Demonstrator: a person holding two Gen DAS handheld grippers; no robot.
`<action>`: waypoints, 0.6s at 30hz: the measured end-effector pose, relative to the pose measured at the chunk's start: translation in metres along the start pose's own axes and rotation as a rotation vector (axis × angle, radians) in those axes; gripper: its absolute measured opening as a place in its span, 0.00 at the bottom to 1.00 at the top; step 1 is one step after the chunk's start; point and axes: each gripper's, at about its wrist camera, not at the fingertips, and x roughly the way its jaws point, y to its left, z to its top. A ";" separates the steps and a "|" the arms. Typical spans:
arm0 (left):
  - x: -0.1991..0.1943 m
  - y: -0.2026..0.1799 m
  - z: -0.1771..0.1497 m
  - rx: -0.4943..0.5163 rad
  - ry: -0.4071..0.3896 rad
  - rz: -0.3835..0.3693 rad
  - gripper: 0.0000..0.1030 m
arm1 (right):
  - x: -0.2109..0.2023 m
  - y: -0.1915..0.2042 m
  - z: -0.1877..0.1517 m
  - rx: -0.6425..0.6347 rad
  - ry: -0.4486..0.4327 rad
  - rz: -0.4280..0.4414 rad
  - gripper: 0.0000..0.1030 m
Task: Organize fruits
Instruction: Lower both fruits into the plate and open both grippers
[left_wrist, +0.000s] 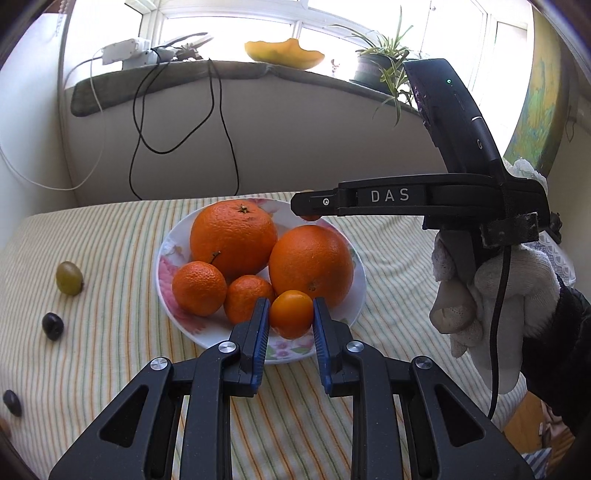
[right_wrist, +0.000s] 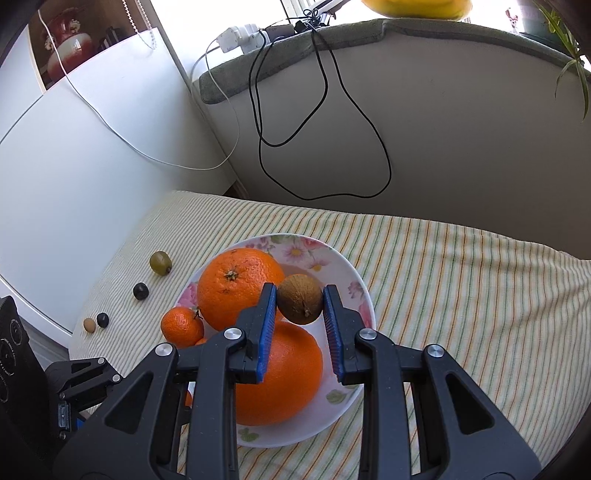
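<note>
Left wrist view: the left tool (left_wrist: 291, 308) is clamped on a kumquat (left_wrist: 291, 314), held over the near rim of the plate (left_wrist: 168, 251). The plate sits mid-table on a striped cloth (left_wrist: 388, 258) and carries two oranges (left_wrist: 233, 236) and two mandarins (left_wrist: 199, 293). Toward the table's left edge lie a green grape (left_wrist: 69, 278) and two dark grapes (left_wrist: 53, 326). At the right a gloved hand (left_wrist: 491, 295) grips the other tool, its tip over the plate's far rim

Right wrist view: the right tool (right_wrist: 300, 304) is clamped on a brown kiwi (right_wrist: 300, 303), held above the plate between the far orange and the rim. A small tan fruit (right_wrist: 89, 325) lies beside a dark grape at the left edge
</note>
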 end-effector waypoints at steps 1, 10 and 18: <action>0.000 0.000 0.000 -0.001 -0.001 0.002 0.21 | 0.001 -0.001 0.000 0.001 0.001 0.001 0.26; -0.003 0.000 0.000 -0.004 -0.012 0.018 0.27 | -0.001 0.002 0.001 -0.011 -0.009 -0.010 0.30; -0.012 -0.002 0.000 -0.001 -0.035 0.026 0.44 | -0.011 0.010 0.003 -0.032 -0.038 -0.028 0.71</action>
